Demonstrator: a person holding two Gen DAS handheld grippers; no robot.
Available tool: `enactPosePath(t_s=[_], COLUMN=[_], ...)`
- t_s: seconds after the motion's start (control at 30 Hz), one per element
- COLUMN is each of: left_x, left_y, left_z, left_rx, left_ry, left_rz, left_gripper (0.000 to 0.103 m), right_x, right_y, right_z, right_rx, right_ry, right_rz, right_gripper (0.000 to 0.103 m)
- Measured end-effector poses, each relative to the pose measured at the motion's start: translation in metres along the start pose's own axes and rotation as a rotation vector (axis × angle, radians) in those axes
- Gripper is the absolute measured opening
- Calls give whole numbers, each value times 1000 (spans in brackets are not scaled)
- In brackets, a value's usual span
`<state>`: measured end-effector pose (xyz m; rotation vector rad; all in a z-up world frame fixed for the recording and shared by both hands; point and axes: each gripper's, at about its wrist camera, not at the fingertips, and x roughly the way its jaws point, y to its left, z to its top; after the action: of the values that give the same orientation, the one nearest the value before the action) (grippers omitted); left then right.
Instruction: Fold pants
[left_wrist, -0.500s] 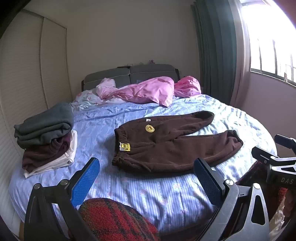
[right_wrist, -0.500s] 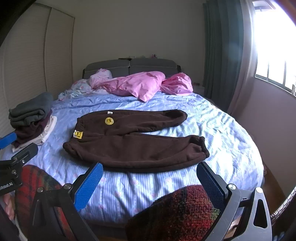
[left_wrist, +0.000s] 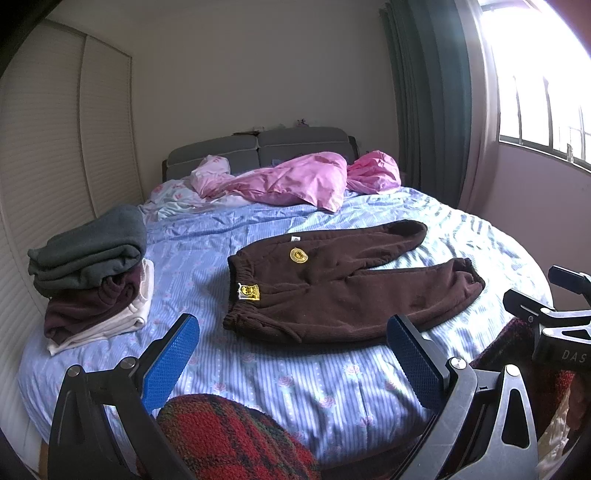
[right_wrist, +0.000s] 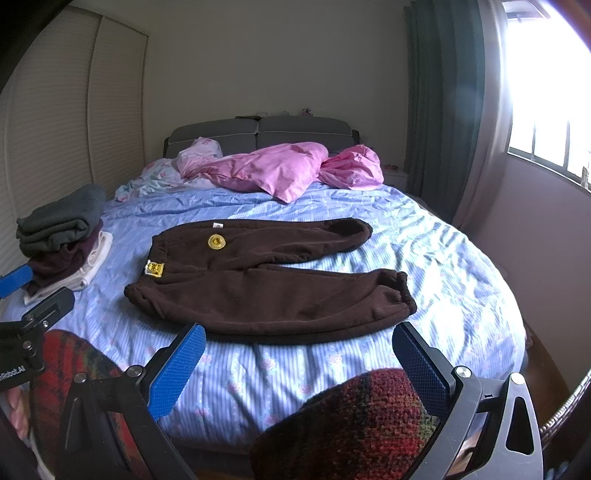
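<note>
Zero folds: brown pants (left_wrist: 343, 284) flat on bed (left_wrist: 295, 387), legs splayed toward 3 o'clock.
Left view: left gripper (left_wrist: 295, 365) gapes wide, empty, short of waistband.
Right view: right gripper (right_wrist: 299, 369) likewise wide, empty; pants (right_wrist: 269, 284) at 12 o'clock, everything left.

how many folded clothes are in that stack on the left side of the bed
3 visible: a grey one on top, a dark maroon one beneath it, and a white one at the bottom. More could be hidden inside the stack.
</note>
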<state>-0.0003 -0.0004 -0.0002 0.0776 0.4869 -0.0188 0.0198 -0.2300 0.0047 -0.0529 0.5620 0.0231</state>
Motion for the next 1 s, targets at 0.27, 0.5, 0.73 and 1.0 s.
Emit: enactPosePath(t_s=[0.27,0.5,0.73,1.0], left_x=[0,0,-1,20], left_y=[0,0,1,2], left_z=[0,-1,-1,-13], left_rx=[0,0,-1,-11], left_ry=[0,0,9,148], left_rz=[0,0,0,-1], left_gripper=[103,103,103,103], right_x=[0,0,1,20], right_y=[0,-1,-2,-3], right_z=[0,-1,1,-4], right_rx=[1,1,3,12], right_ry=[0,0,6,37], right_rz=[0,-1,0,-3], right_gripper=[102,102,102,102])
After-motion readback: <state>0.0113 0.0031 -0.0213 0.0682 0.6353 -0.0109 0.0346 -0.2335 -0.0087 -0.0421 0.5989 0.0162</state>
